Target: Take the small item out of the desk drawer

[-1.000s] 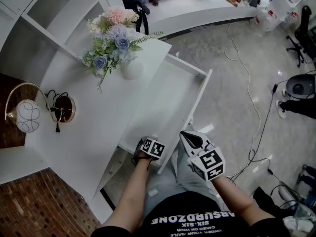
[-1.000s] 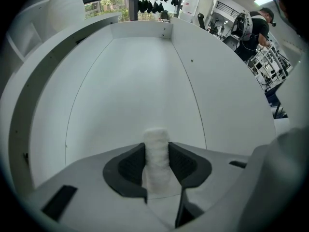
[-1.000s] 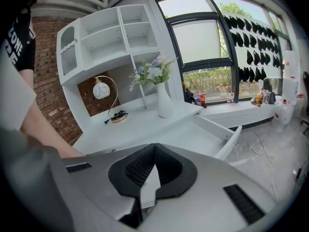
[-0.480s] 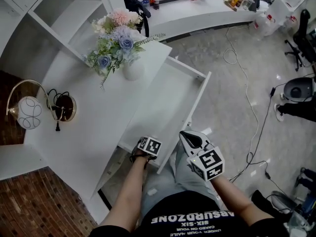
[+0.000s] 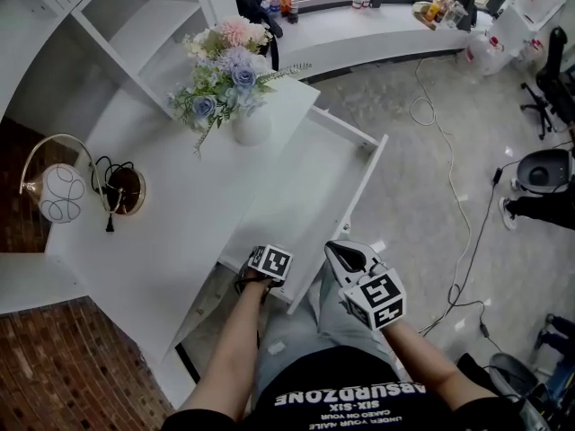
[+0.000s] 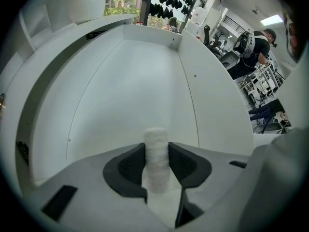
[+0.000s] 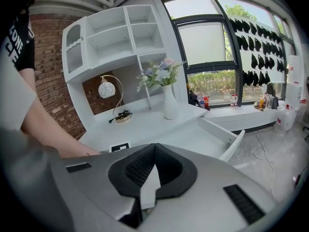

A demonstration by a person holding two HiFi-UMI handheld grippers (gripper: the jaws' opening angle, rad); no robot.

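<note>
The white desk drawer (image 5: 316, 182) stands pulled out, and its bare floor (image 6: 128, 88) stretches away in the left gripper view. My left gripper (image 5: 259, 277) is at the drawer's near end, shut on a small white roll (image 6: 156, 156) that stands upright between its dark pads (image 6: 130, 166). Whether the roll rests on the drawer floor or is off it, I cannot tell. My right gripper (image 5: 345, 255) hovers just right of the drawer's front corner, above the person's lap. Its jaws meet at the tips with nothing between them, as the right gripper (image 7: 153, 149) shows in its own view.
On the white desk top (image 5: 171, 241) stand a vase of flowers (image 5: 235, 83) and a globe lamp (image 5: 61, 191) with a coiled cord. White shelves (image 5: 135, 25) rise behind. Cables (image 5: 454, 196) trail over the grey floor to the right, and an office chair (image 5: 544, 169) stands further right.
The head view has drifted slightly, so the desk sits a little further right. Both grippers stay about where they were, the left still shut on the roll.
</note>
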